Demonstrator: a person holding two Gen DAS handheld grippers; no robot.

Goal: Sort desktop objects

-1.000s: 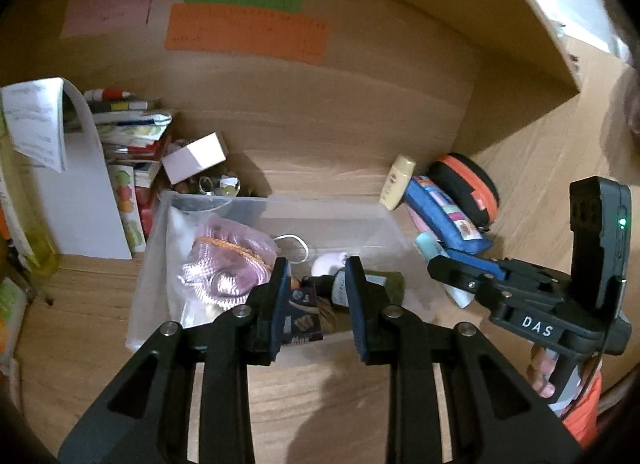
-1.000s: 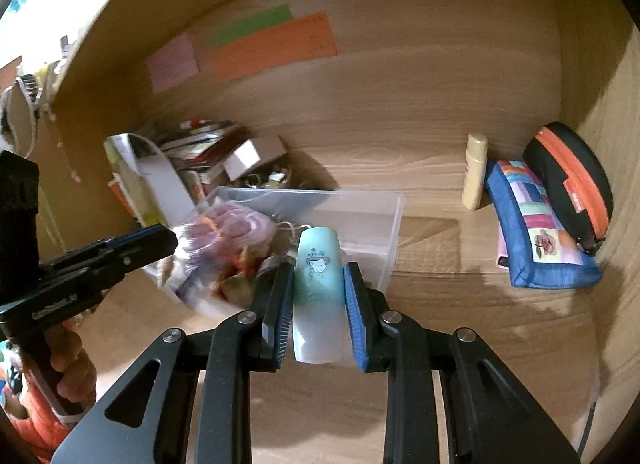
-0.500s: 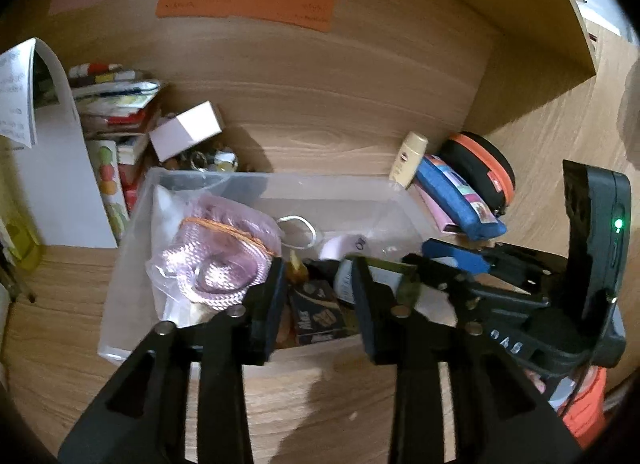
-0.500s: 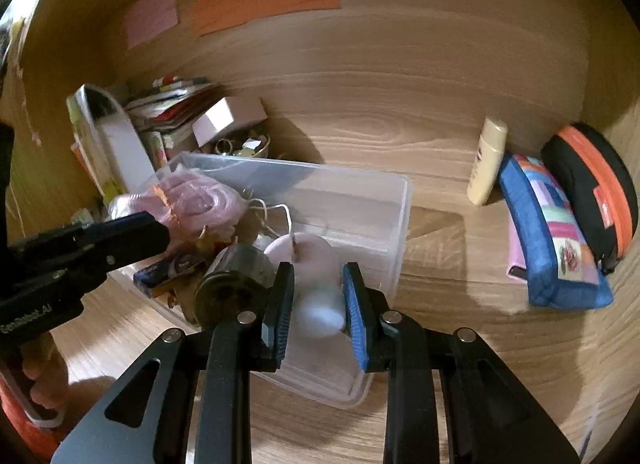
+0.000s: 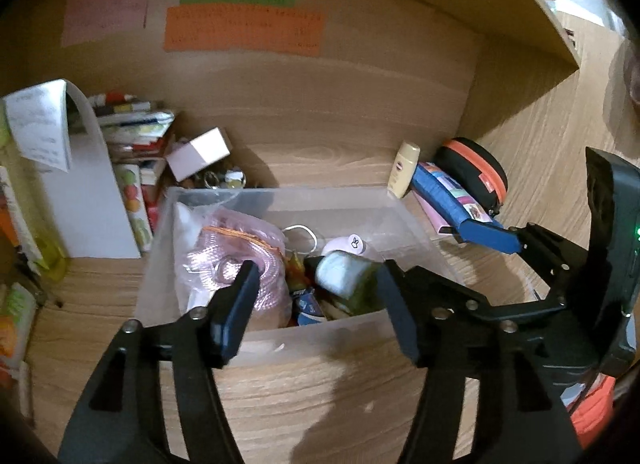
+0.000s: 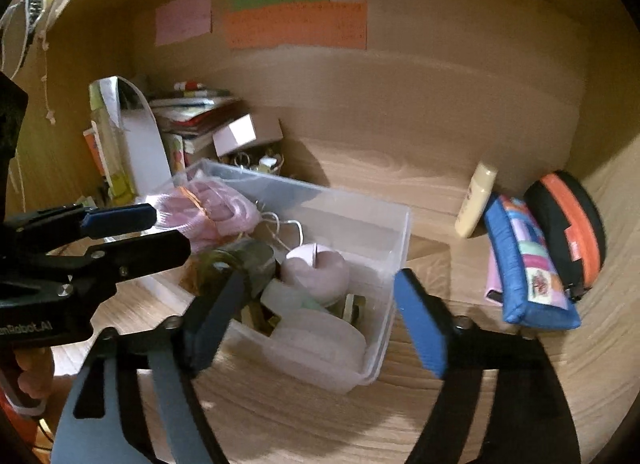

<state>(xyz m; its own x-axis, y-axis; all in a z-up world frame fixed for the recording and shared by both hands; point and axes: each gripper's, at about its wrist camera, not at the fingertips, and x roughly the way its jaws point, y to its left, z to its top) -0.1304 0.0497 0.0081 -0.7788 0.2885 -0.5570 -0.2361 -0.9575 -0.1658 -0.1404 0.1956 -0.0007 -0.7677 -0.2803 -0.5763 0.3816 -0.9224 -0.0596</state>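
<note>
Spanning both views, wood-grain desk point(image 5: 320, 404) under a wooden alcove wall point(image 5: 360, 103) with 3 paper notes point(image 5: 244, 29), clear plastic bin point(image 6: 394, 264) of sorted clutter mid-desk, left gripper point(image 5: 316, 304) and right gripper point(image 6: 316, 312) over it, jaws opening, nothing between.

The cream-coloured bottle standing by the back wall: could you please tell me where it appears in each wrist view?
Left wrist view: the cream bottle is right of centre, behind the clear bin's far right corner, touching the blue pencil case.
Right wrist view: the bottle is right of centre, just left of the same case.
Shared landmark: the orange paper strip on the back wall.
</note>
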